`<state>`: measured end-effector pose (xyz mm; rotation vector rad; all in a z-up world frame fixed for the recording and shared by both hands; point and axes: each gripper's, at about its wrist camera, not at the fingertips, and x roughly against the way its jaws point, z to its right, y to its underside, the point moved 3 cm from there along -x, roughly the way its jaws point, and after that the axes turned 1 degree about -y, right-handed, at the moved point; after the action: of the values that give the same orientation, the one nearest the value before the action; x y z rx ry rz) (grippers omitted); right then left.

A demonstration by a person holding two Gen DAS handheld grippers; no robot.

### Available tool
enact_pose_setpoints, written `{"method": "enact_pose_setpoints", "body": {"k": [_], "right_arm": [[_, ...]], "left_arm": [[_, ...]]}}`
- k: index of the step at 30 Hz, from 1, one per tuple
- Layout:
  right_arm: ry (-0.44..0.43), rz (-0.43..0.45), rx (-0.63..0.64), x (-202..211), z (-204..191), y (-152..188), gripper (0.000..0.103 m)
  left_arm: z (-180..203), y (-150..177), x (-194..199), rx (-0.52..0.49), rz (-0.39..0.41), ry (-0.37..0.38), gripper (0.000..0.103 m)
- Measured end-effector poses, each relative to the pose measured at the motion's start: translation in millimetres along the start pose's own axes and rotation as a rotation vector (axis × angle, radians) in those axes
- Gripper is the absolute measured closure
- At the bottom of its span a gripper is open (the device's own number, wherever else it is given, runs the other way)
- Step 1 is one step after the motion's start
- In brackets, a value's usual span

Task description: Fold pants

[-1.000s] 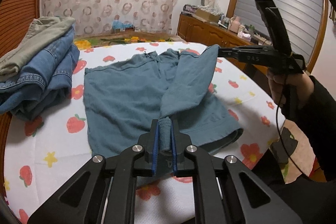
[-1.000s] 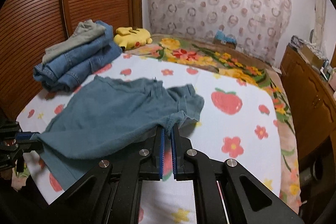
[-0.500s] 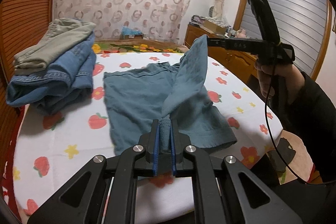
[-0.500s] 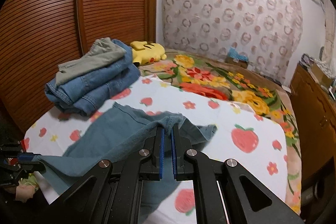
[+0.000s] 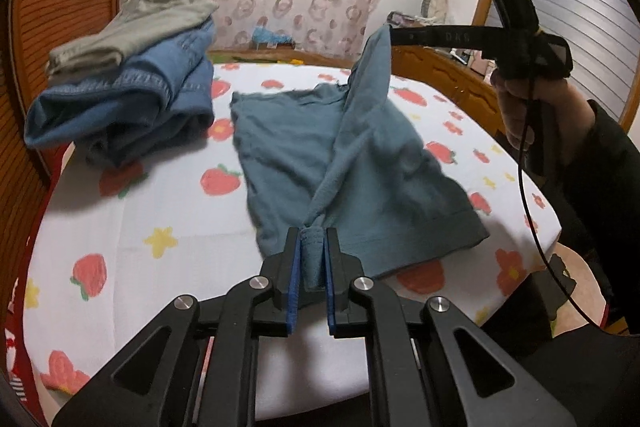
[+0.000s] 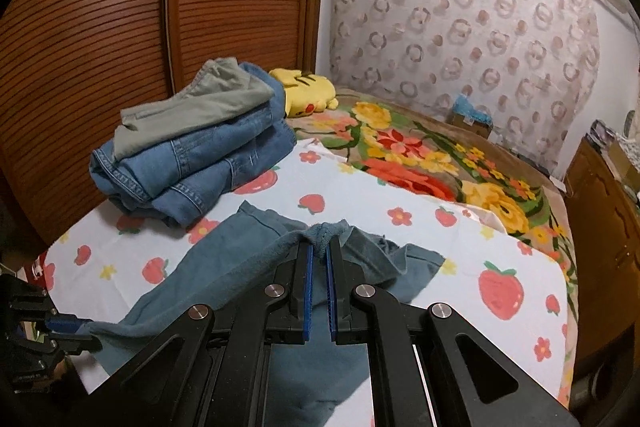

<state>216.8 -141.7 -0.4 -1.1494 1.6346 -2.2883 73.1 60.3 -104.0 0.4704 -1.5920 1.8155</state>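
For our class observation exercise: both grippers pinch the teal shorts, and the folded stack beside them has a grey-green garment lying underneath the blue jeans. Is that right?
Not quite. The grey-green garment lies on top of the blue jeans, not underneath; the right wrist view shows this clearly. The rest stands: the left gripper and right gripper both pinch the teal shorts.
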Motion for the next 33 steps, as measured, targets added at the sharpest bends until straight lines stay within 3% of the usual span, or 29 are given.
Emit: {"method": "enact_pose_setpoints", "body": {"k": [10,14,16,18,21,33], "right_arm": [[-0.029,-0.043,0.031,-33.2,-6.0,-21.0,0.097],[-0.034,-0.055,0.083,-47.1,-16.2,-33.4,0.097],[-0.034,-0.057,0.106,-53.3,-22.0,-37.7,0.097],[-0.032,-0.064,0.116,-61.1,-27.9,-40.4,0.097],[-0.036,-0.073,0.11,-70.4,-30.8,-41.4,0.097],[-0.022,-0.113,0.114,-100.8,-40.2,-44.3,0.097]], "left_arm": [[-14.6,6.1,2.5,0.033,-0.006,-0.019,0.086],[-26.9,6.0,6.3,0.057,0.0,-0.052,0.078],[-32.2,5.4,7.7,0.062,0.003,-0.064,0.071],[-38.3,4.7,8.5,0.07,0.008,-0.08,0.053],[-43.7,2.5,7.8,0.079,0.004,-0.087,0.048],[-46.6,1.6,2.7,0.075,-0.003,-0.074,0.045]]}}
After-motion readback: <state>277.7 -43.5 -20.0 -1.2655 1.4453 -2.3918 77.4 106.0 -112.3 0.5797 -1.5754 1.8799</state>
